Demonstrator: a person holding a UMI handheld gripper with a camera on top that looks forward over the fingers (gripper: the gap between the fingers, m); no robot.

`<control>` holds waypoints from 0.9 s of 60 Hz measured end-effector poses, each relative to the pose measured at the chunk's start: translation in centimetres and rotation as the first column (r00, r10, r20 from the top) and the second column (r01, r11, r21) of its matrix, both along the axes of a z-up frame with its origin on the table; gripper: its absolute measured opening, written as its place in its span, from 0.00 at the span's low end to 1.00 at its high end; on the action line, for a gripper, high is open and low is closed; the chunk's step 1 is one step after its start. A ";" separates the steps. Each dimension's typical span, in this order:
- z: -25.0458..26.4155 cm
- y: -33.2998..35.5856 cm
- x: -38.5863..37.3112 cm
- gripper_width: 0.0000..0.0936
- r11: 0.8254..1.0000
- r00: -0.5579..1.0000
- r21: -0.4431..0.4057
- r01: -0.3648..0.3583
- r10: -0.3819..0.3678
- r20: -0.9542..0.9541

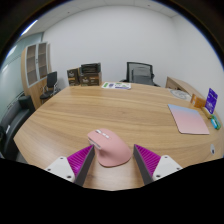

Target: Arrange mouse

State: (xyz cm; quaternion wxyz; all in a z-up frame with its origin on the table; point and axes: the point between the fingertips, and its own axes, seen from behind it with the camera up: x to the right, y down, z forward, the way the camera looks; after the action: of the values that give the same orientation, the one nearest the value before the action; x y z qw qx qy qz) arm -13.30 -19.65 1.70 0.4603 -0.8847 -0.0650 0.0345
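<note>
A pink computer mouse (pixel 109 146) lies on the large round wooden table (pixel 90 110). My gripper (pixel 113 163) is just at it: the mouse's near end stands between the two fingers with their magenta pads (pixel 80 160), resting on the table. The left finger is close against the mouse's side; a gap shows between the mouse and the right finger. The fingers are open.
A pink mouse mat (pixel 188 118) lies on the table to the right, with a purple box (pixel 211 99) and small items beyond it. Papers (pixel 116 86) lie at the far side. Office chairs (pixel 140 72), a wooden cabinet (pixel 36 62) and shelves stand around the table.
</note>
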 end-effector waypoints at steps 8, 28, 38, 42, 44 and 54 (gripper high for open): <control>-0.7 2.1 0.6 0.88 1.000 1.000 -0.002 -0.013 0.013 -0.011; -1.3 8.7 2.3 0.86 0.999 0.999 0.032 0.043 -0.043 -0.012; -1.7 9.3 2.6 0.56 0.997 0.997 0.011 0.078 -0.078 -0.006; -1.7 9.3 2.7 0.50 0.994 0.994 -0.001 0.105 -0.105 -0.002; -1.7 9.2 2.8 0.47 0.994 0.994 -0.020 0.110 -0.110 0.005; 5.8 9.1 1.4 0.44 0.997 0.997 0.026 0.078 -0.078 0.003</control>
State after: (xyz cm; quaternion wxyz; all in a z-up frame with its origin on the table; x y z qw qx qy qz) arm -11.89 -10.57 7.52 0.4728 -0.8805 -0.0318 0.0141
